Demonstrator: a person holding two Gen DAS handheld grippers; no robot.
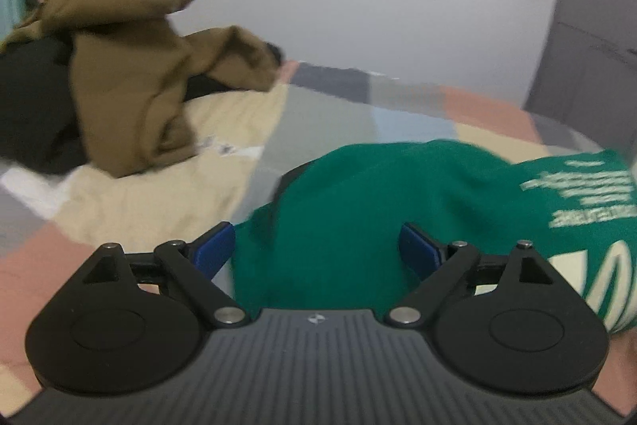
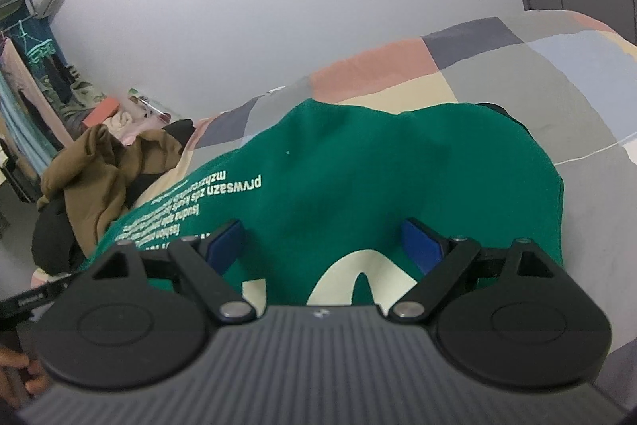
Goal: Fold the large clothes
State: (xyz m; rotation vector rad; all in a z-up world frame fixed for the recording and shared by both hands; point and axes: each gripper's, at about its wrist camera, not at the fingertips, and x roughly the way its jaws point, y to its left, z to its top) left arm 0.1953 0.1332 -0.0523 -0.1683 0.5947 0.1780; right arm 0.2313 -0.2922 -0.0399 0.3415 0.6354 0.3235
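You have the green sweatshirt lying part-folded on the patchwork bed, well clear of the brown garment, with left gripper and right gripper above it, jaws spread and pinching nothing, probably ready for another fold.

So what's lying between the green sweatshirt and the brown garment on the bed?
In the left wrist view, only bare bedcover separates the green sweatshirt from the brown garment: a cream patch beside grey, with some small white scraps near the brown one.
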